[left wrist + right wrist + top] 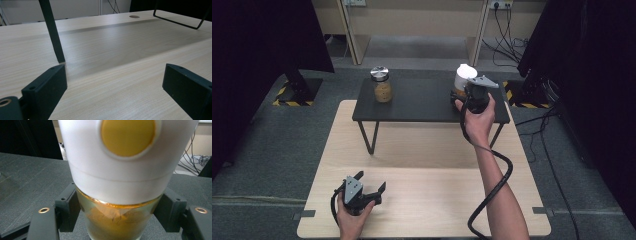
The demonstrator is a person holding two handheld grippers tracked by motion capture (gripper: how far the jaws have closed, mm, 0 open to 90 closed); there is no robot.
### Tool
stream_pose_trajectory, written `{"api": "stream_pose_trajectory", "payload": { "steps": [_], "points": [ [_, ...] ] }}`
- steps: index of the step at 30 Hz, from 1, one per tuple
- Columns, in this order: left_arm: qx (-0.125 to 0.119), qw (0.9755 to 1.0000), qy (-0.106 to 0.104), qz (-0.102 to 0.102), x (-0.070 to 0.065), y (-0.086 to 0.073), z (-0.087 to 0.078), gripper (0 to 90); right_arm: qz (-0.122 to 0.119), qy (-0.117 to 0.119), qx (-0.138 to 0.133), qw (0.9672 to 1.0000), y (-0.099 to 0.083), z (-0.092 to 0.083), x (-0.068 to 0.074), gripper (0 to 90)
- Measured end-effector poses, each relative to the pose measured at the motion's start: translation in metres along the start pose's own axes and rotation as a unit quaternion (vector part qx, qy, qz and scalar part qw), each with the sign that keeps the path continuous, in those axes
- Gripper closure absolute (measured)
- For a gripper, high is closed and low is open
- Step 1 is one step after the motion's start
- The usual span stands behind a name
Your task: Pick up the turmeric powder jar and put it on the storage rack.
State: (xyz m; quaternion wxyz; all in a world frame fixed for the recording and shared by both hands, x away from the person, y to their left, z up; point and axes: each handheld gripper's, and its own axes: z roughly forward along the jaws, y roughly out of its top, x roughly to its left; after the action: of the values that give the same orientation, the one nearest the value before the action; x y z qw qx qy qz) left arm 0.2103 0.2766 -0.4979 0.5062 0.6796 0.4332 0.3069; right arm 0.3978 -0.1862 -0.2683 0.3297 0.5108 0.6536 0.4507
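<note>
The right gripper (466, 94) has its jaws clamped on the glass body of a white-capped jar (117, 195) of orange-brown powder — at the right end of the small black shelf (422, 102). The left gripper (371, 186) rests low on the wooden bench (120, 75), jaws wide apart — nothing between them.

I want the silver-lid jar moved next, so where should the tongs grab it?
Grip the jar at its glass body under the lid, coming level from the near side. It stands upright near the shelf's left end, with open space around it.
</note>
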Motion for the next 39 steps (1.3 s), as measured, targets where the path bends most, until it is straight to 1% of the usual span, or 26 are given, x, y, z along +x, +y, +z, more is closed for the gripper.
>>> {"api": "stream_pose_trajectory", "payload": {
  "steps": [2,5,9,27,39],
  "points": [
    [0.0,1.0,0.0,0.0,0.0,0.0,0.0,4.4,-0.003,-0.001,0.002,1.0,0.001,0.0,0.001,30.5],
    [0.0,1.0,-0.001,0.002,0.0,0.0,0.0,4.5,-0.014,-0.004,0.001,0.9999,0.0,0.001,0.004,30.5],
    [0.0,1.0,-0.001,0.002,0.0,0.0,0.0,4.4,-0.015,-0.005,-0.003,0.9999,-0.002,0.001,0.004,30.5],
    [-0.001,1.0,-0.002,0.001,0.0,0.0,0.0,4.5,-0.011,-0.008,-0.013,0.9998,-0.008,0.002,0.005,30.5],
    [-0.002,1.0,-0.002,0.0,-0.001,0.0,0.001,4.4,-0.013,-0.007,-0.017,0.9997,-0.01,0.002,0.005,30.2]
  ]
}}
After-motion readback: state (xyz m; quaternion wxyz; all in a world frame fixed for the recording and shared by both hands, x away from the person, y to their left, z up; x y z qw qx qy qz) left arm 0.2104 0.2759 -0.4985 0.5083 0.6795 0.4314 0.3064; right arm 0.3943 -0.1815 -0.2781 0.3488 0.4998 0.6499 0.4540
